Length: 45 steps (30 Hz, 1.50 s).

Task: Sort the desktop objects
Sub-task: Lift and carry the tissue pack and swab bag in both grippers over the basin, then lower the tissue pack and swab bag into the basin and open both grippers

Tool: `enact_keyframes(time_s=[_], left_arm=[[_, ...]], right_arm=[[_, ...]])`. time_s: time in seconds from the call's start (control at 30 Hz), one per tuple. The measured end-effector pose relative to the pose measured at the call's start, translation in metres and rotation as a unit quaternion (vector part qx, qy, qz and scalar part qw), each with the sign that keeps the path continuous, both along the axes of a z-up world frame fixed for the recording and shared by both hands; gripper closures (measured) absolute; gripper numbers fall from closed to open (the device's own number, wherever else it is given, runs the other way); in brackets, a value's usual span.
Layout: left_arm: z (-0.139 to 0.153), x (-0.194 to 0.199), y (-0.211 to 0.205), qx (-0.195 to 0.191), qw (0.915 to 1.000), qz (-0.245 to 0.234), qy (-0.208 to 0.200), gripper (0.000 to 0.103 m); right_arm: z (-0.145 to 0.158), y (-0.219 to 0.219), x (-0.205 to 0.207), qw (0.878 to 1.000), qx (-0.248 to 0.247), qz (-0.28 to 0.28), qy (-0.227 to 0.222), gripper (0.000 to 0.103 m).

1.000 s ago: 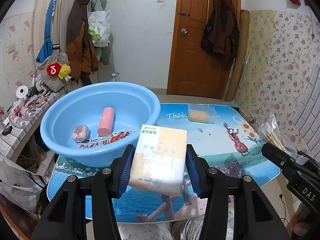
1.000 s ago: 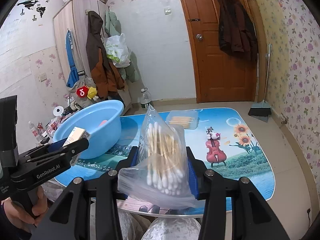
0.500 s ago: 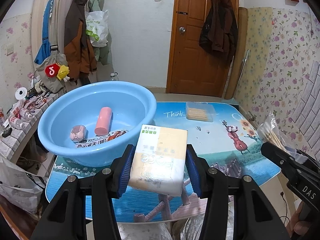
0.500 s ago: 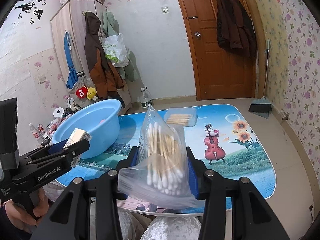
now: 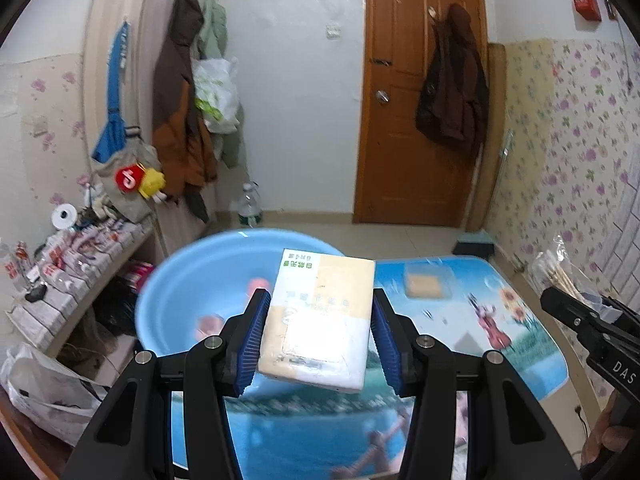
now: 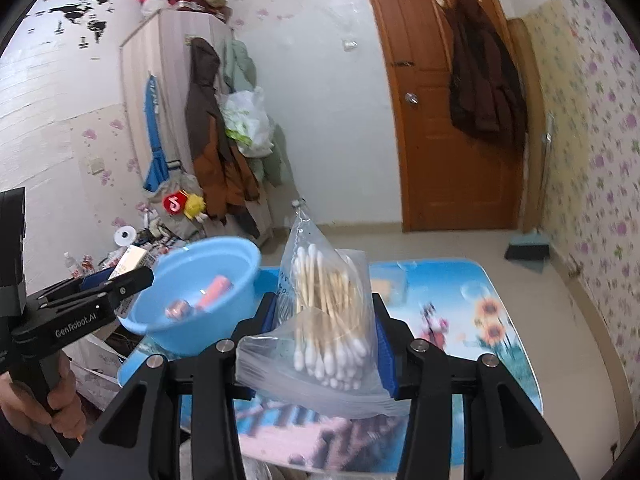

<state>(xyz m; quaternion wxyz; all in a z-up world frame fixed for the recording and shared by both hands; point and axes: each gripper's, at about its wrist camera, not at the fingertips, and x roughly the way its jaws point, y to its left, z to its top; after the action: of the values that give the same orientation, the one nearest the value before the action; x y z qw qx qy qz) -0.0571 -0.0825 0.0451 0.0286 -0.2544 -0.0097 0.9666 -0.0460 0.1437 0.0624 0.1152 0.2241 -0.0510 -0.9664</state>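
My left gripper (image 5: 318, 338) is shut on a cream and white tissue pack (image 5: 320, 318) and holds it in the air in front of the blue basin (image 5: 180, 292). My right gripper (image 6: 326, 342) is shut on a clear bag of cotton swabs (image 6: 328, 316), raised above the table. The basin (image 6: 224, 268) stands at the table's left end and holds a pink tube (image 6: 214, 286) and a small pink item (image 6: 180, 308). A clear box of toothpicks (image 5: 426, 284) lies on the table's far side.
The table (image 5: 520, 344) has a blue picture top with a violin and sunflowers. A shelf with small bottles (image 5: 60, 264) stands left of it. Coats hang on a wardrobe (image 5: 176, 112) and on the wooden door (image 5: 448, 108). A dustpan (image 6: 528, 250) lies on the floor.
Both grippers have risen and the views have tilted up, so the table and basin sit lower and farther. Each gripper still holds its object.
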Motion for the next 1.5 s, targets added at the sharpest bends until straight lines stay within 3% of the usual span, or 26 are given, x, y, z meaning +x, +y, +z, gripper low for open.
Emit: enact_keyframes(time_s=[0.3,0.57,0.8,1.5], left_arm=[[0.026,-0.004,-0.050,0.001,0.9990,0.038,0.024,0.055],[0.021,-0.008,-0.077,-0.002,0.9988,0.046,0.017,0.055],[0.011,-0.021,-0.098,0.003,0.9986,0.052,0.007,0.056],[-0.041,-0.064,-0.110,0.012,0.9975,0.054,-0.043,0.056]], right_arm=[[0.038,-0.068,-0.025,0.997,0.020,0.066,0.031,0.057],[0.050,-0.131,-0.048,0.992,0.032,0.114,0.038,0.057],[0.038,-0.168,-0.072,0.990,0.039,0.135,0.019,0.057],[-0.016,-0.196,-0.123,0.986,0.047,0.153,-0.039,0.057]])
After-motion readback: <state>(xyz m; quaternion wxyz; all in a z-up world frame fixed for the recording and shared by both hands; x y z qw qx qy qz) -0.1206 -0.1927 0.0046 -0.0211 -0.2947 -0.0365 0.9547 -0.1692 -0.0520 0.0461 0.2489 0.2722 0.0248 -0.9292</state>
